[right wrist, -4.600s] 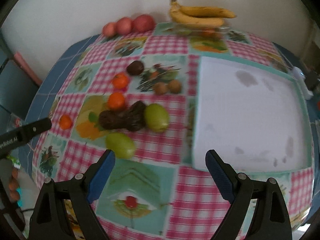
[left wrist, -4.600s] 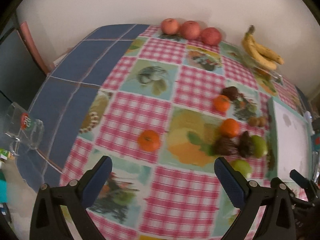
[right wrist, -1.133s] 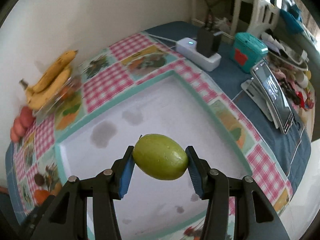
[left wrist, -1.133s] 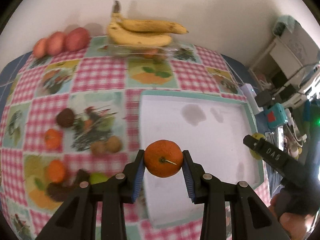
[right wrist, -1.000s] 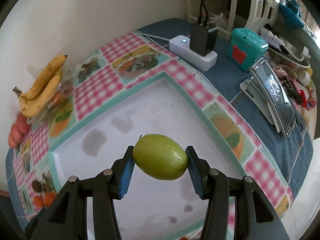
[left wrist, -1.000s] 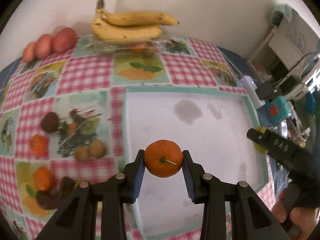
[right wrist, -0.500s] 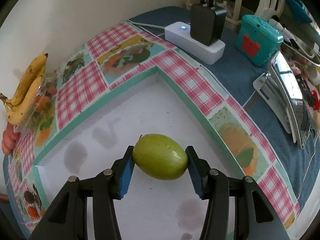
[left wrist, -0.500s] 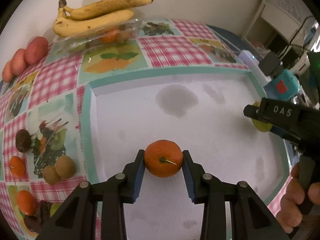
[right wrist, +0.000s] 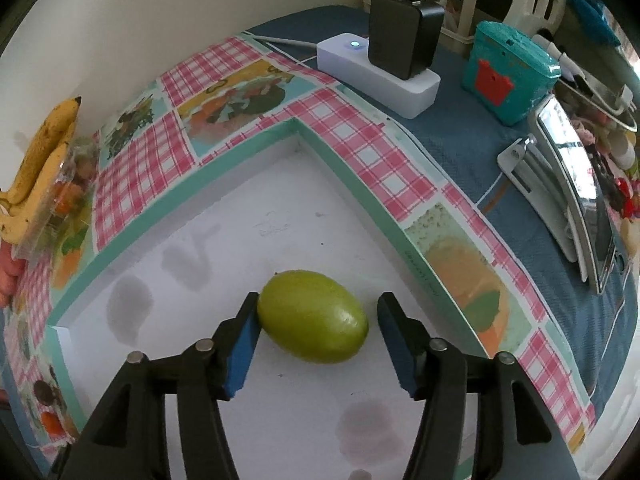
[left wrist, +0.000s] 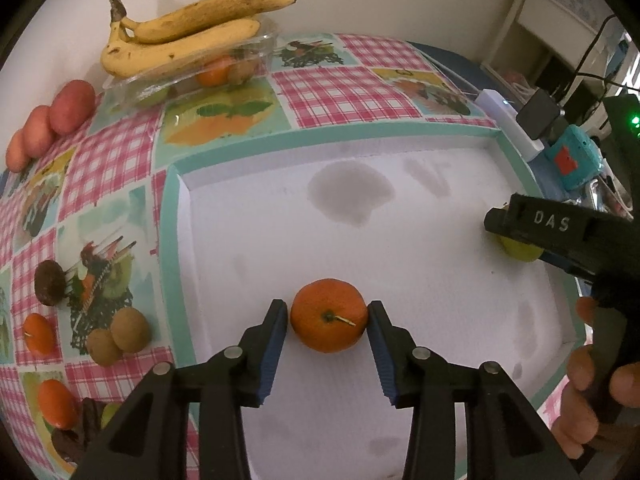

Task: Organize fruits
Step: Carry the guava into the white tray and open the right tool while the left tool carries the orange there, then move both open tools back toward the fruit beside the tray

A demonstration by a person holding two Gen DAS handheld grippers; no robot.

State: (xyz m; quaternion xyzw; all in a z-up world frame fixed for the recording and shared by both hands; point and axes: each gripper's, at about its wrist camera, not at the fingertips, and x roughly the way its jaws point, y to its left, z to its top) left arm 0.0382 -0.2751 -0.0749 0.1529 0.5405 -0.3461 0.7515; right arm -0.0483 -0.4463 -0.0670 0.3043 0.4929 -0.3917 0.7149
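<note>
Orange mandarin (left wrist: 328, 315) & green fruit (right wrist: 313, 317) now resting on white tray (left wrist: 256, 208) floor. Left gripper (left wrist: 327, 322) & right gripper (right wrist: 316, 330) easing apart after clamping 0.5 s ago, letting go. Marking both drops done; leaving loose fruit on tablecloth (left wrist: 104, 152) for fetching.

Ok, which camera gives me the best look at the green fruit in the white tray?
The right wrist view: the green fruit lies whole and close on the white tray, between the right gripper fingers, with a gap at the right finger. The left wrist view shows only a yellow-green sliver, mostly hidden behind that gripper.
</note>
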